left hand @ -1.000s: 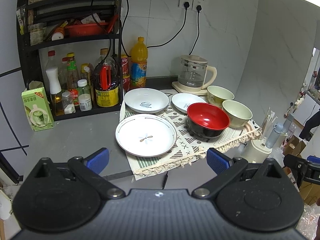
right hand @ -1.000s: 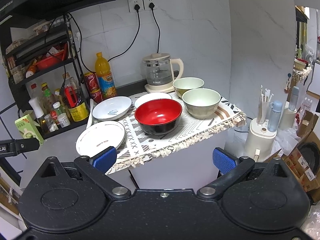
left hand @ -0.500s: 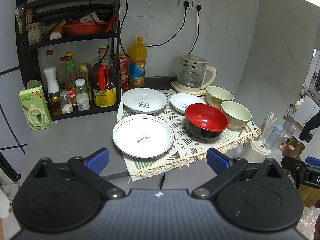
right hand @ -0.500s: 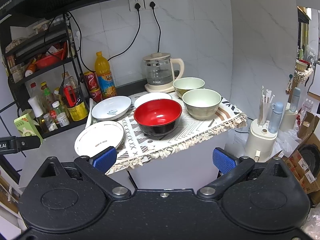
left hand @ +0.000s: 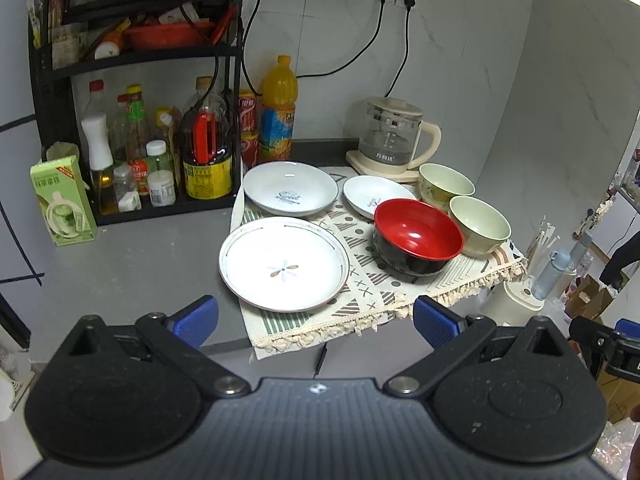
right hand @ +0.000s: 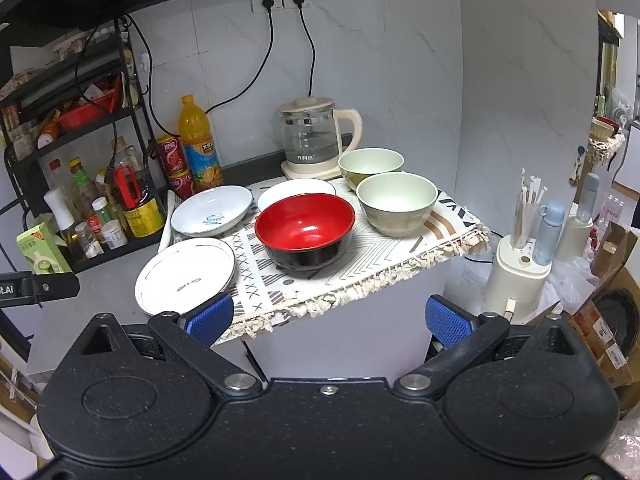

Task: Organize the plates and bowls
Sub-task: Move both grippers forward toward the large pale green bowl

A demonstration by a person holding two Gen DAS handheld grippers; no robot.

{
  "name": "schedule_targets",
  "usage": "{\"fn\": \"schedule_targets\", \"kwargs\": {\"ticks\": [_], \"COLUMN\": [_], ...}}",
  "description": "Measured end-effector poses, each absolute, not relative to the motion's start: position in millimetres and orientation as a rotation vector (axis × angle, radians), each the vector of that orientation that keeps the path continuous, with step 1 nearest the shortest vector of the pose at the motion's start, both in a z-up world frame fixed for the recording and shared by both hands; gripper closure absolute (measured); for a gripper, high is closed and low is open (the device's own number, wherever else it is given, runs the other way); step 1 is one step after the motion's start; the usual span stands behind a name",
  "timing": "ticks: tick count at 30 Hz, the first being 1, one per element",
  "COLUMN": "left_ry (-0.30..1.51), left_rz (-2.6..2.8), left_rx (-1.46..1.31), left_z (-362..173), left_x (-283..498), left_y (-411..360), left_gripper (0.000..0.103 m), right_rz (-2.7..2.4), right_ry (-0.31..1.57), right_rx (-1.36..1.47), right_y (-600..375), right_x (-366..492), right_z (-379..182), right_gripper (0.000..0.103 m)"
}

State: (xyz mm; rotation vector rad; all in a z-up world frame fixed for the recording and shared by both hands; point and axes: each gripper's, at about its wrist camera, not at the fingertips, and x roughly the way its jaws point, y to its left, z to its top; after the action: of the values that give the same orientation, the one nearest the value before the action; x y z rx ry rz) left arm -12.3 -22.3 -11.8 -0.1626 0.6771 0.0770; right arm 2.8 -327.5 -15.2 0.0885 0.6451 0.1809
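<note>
On the patterned cloth (left hand: 372,280) sits the red bowl (left hand: 416,236), two pale green bowls (right hand: 394,202) just behind it. The flower plate (left hand: 284,264) overlaps the cloth's left edge, two white dishes (left hand: 290,192) beyond. Both the left gripper (left hand: 316,320) and right gripper (right hand: 328,318) hover short of the counter, fingers wide apart, holding nothing.

— How is my left black two-finger gripper with blue pads (left hand: 316,322) standing?

— I see its jaws spread wide, holding nothing, hovering level in the air.

— And my right black two-finger gripper with blue pads (right hand: 329,319)?

— I read the same: jaws wide apart, nothing between the pads, touching nothing.
</note>
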Motion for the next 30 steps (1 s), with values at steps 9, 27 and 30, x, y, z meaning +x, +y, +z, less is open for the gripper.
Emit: {"fn": "schedule_targets", "kwargs": {"ticks": [9,27,30], "left_ry": [0.691,0.715,0.724], "left_rz": [0.076,0.085,0.084], "left_rx": [-0.147,-0.151,-0.163], "left_z": [-16.2,-22.4,-23.5], "left_x": [2.9,72.7,87.2], "left_y": [-25.1,-28.2,-27.4], "left_gripper": [0.001,0.001,0.001], "right_rz": [0.172,0.155,0.150], "right_ry": [0.667,0.707,0.723], "right_rx": [0.093,0.068,0.070], "right_y": [-329.2,-328.9,-328.3], "right_x": [16.8,81.5,97.1], "right_z": [-22.7,-29.4,-32.3], "right_gripper": [0.000,0.000,0.000]}}
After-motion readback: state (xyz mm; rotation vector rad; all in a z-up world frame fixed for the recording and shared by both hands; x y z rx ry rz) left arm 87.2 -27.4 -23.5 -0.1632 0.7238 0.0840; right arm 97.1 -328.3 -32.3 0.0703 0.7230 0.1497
